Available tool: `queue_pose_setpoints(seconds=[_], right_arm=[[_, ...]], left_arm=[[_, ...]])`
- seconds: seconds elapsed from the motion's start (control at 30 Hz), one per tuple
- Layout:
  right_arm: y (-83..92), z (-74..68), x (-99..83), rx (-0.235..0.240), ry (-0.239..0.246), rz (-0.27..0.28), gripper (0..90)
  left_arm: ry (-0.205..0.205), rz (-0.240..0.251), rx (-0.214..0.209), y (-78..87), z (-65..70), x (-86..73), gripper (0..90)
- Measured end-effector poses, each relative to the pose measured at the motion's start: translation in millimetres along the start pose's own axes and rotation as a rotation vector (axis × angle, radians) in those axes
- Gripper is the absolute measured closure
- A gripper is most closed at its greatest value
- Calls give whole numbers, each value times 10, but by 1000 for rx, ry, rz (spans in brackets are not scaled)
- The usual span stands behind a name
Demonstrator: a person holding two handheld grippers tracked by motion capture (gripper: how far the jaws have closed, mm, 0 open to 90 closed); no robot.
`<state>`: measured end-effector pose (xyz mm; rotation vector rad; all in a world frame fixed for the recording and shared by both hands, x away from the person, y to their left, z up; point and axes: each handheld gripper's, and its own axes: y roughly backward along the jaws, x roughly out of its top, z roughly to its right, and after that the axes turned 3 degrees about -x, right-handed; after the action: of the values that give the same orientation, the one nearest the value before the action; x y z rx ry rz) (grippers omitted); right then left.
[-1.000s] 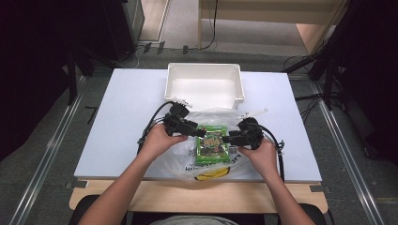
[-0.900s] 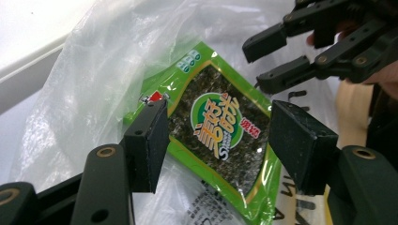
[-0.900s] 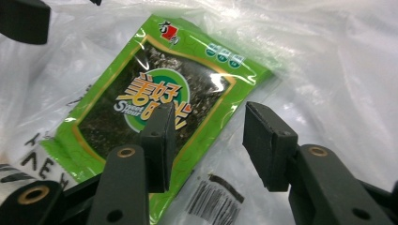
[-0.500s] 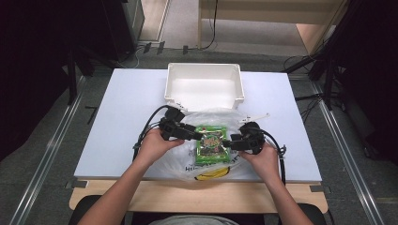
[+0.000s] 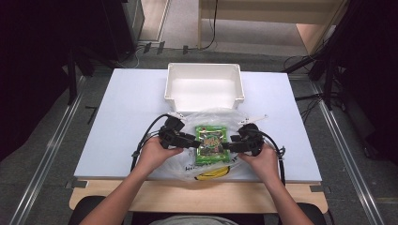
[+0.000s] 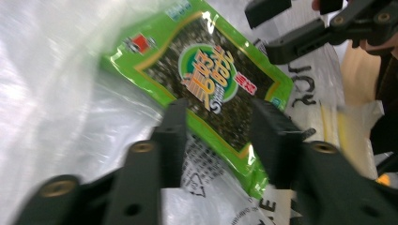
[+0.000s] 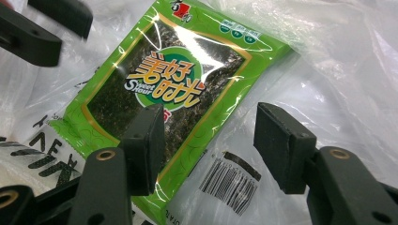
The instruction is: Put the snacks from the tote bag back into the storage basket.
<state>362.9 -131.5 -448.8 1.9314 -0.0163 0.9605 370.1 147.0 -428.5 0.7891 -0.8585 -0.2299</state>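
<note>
High view: a flat green foil snack packet (image 5: 210, 144) was seen lying on a crumpled clear plastic bag (image 5: 213, 117) on the pale table (image 5: 122, 117), just in front of a white rectangular plastic bin (image 5: 204, 86), between the left gripper (image 5: 193, 140) and the right gripper (image 5: 226, 145).
Left gripper view: the jaws had just been closing, the packet's edge lying between them; a grip on it could not be told.
Right gripper view: the jaws had just been opening and stood apart, one jaw over the packet's corner; a barcode (image 7: 230, 183) on the bag was shown.
Packet: dark centre panel, round green logo, yellow and white lettering, glossy.
</note>
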Motion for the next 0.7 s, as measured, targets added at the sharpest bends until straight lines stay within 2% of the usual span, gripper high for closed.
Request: queue_pose_setpoints(seconds=[0.1,0.2,0.43,0.7], right_arm=[[1,-10,-2,1,-5,-1,449],[-4,-14,-4,3,-4,-3,449],[-35,-39,-1,9,-1,-11,449],[-58,-77,15,15,7,-10,449]], left_arm=[[14,-1,-11,-35,-7,-15,756],[15,-3,-17,-61,4,-19,814],[9,-39,6,-155,1,-42,826],[34,-42,-14,-143,-66,-57,827]])
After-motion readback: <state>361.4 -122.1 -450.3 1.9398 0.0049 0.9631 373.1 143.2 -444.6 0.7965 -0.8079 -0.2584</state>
